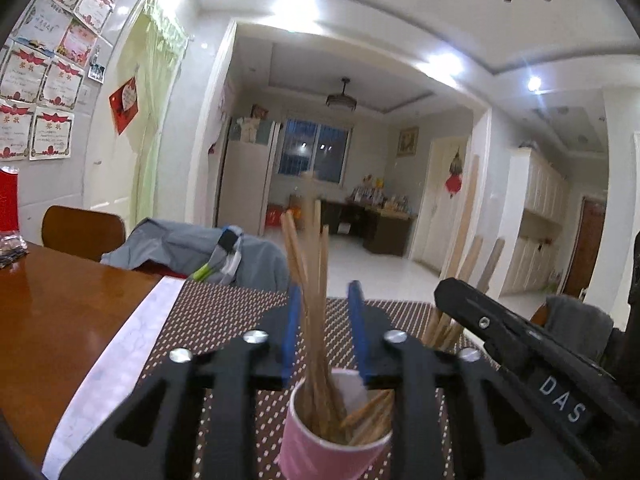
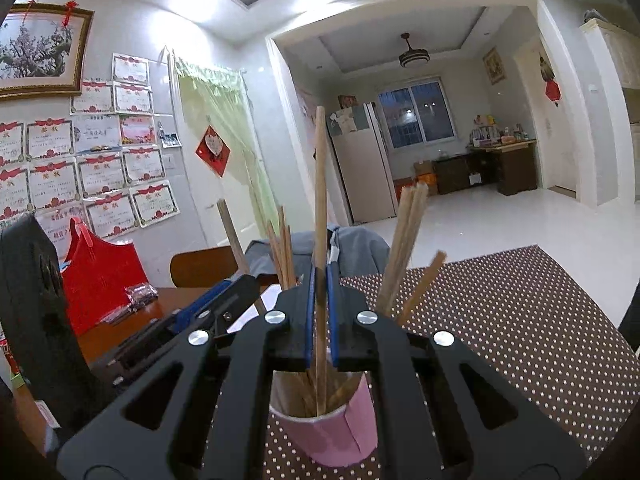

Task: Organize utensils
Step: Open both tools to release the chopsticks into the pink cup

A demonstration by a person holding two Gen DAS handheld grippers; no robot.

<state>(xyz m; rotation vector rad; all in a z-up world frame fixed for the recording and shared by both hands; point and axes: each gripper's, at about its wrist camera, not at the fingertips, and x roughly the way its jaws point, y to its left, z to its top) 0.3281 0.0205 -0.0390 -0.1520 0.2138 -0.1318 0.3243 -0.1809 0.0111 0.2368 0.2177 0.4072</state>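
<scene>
A pink paper cup stands on the brown dotted placemat and holds several wooden chopsticks. My left gripper is open just above the cup, its blue pads either side of the sticks without touching them. In the right wrist view the same cup sits under my right gripper, which is shut on one upright chopstick whose lower end is inside the cup. More sticks lean to the right. The right gripper's body shows at the right of the left view.
The wooden table extends left of the mat. A red gift bag and a small packet lie on it. A chair with grey clothing stands behind the table. The left gripper's body is at the left.
</scene>
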